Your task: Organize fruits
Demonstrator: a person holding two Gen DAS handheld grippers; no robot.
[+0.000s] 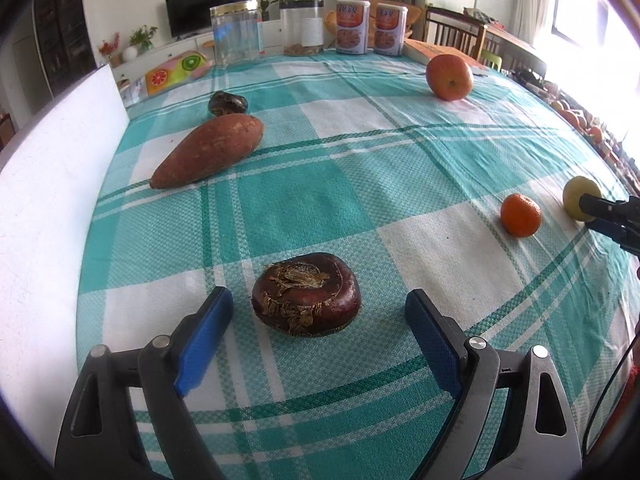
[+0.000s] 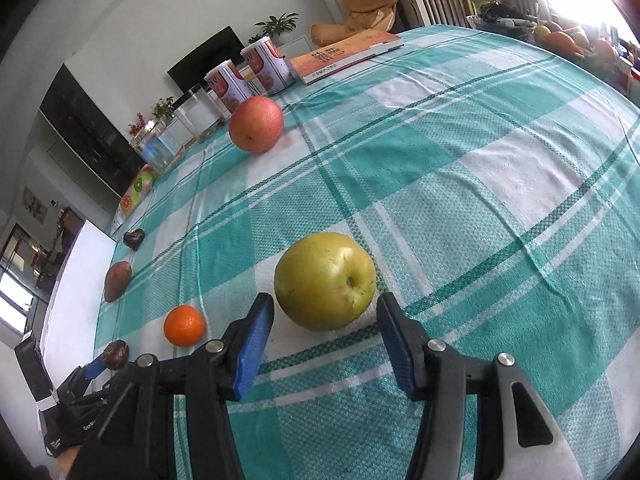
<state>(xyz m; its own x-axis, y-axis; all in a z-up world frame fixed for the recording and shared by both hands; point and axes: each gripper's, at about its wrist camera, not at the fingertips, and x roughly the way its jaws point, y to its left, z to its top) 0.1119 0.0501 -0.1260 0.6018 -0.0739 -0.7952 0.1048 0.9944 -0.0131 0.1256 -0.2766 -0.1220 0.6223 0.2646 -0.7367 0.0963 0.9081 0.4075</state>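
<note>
Here, the left gripper (image 1: pixel 319 314) has its jaws wide apart around a dark brown water chestnut (image 1: pixel 306 294), not touching it. The right gripper (image 2: pixel 325 330) is open too, with the yellow-green apple (image 2: pixel 325 280) just ahead. The small orange (image 2: pixel 185 325) sits between them, and the checked tablecloth (image 2: pixel 480 200) past the apple is bare up to the table's edge.

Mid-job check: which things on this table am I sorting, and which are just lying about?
For the job: yellow apple, small orange, big orange, sweet potato, near water chestnut, far water chestnut.

Lying about: two tins, clear jars, book, white board.
</note>
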